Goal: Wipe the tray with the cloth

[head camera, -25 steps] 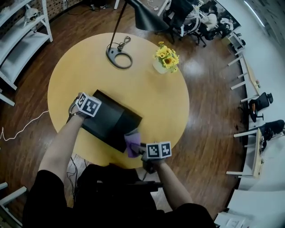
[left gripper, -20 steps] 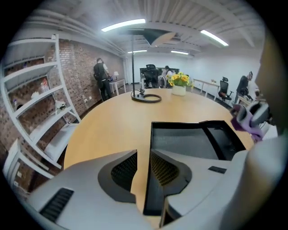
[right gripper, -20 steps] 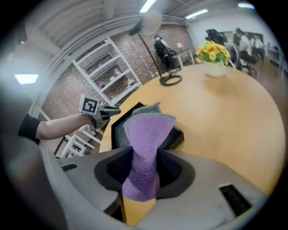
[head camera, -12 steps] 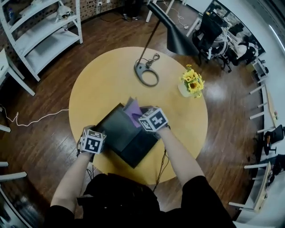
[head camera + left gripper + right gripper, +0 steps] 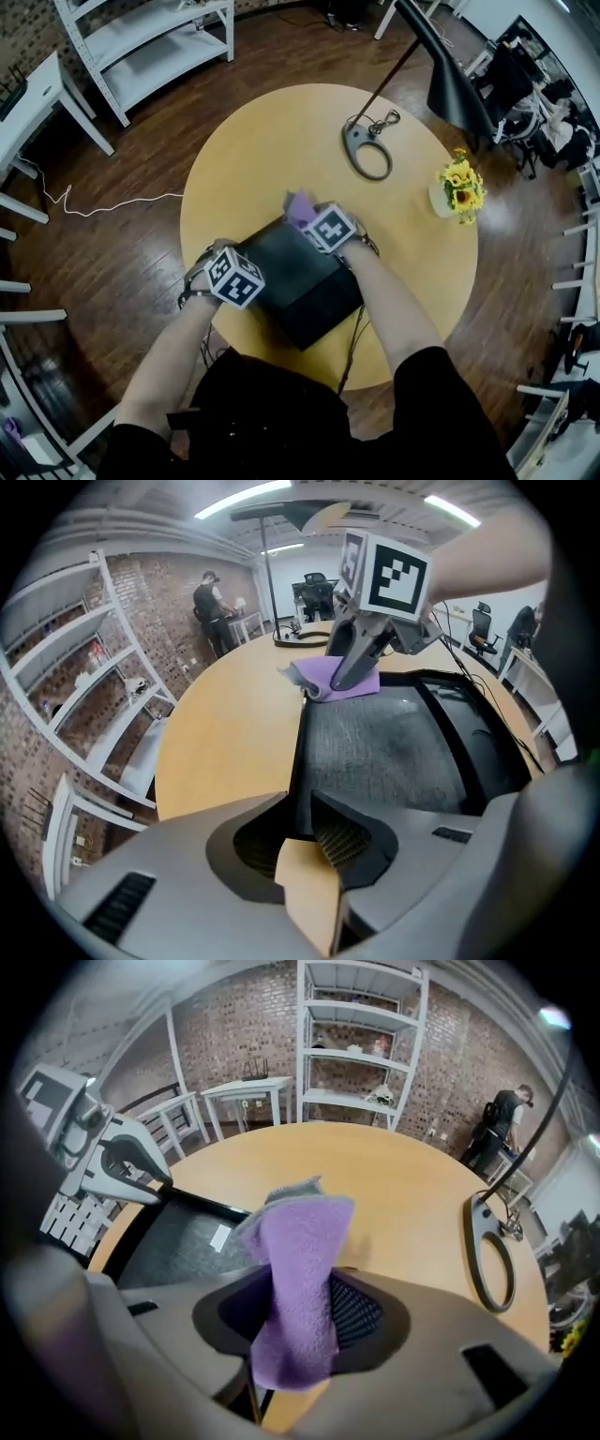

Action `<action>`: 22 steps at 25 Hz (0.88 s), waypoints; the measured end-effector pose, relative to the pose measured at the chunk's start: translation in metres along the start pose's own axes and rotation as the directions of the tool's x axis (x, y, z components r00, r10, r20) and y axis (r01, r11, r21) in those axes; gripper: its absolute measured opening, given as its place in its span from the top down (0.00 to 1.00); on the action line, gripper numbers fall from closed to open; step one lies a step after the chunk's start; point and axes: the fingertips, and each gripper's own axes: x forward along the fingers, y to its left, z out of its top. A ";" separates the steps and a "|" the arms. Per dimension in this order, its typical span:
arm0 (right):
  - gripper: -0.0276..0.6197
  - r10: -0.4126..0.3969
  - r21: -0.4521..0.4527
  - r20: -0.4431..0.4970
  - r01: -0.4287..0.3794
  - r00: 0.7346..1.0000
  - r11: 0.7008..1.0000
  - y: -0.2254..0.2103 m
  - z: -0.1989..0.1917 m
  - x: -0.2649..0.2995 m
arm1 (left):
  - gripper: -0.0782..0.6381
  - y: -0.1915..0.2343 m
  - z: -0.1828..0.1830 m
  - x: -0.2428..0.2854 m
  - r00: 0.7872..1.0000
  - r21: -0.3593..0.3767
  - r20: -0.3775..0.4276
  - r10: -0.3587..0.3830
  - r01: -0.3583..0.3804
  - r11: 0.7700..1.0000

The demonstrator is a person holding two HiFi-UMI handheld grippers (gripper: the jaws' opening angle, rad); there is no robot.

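Your tray is black, rectangular and low-walled. It lies flat and skewed on the near side of the round table, with 1 small white label on its floor. Your cloth is purple with a grey edge, bunched at the tray's far corner.

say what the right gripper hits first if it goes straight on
Likely the yellow table just past the tray's far rim; the purple cloth between the right gripper's jaws, which just opened slightly, would touch first. Depth unclear.

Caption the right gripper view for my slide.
Right tongs, jaws just opening slightly, grip the purple cloth beside the black tray on the yellow table.
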 end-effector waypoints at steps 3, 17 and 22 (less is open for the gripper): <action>0.68 -0.009 0.027 -0.014 0.009 1.000 1.000 -0.001 -0.011 -0.003 | 0.86 0.010 -0.004 0.000 1.000 -0.069 -0.013 -0.001 0.000 0.998; 0.68 0.019 0.320 -0.029 -0.009 0.999 0.947 0.018 -0.118 -0.051 | 0.86 0.004 -0.007 0.004 0.997 0.225 -0.036 0.075 -0.065 0.972; 0.68 0.069 0.363 -0.060 -0.043 0.996 0.931 0.032 -0.157 -0.073 | 0.86 0.001 0.005 0.002 0.997 0.224 -0.052 0.059 -0.046 0.974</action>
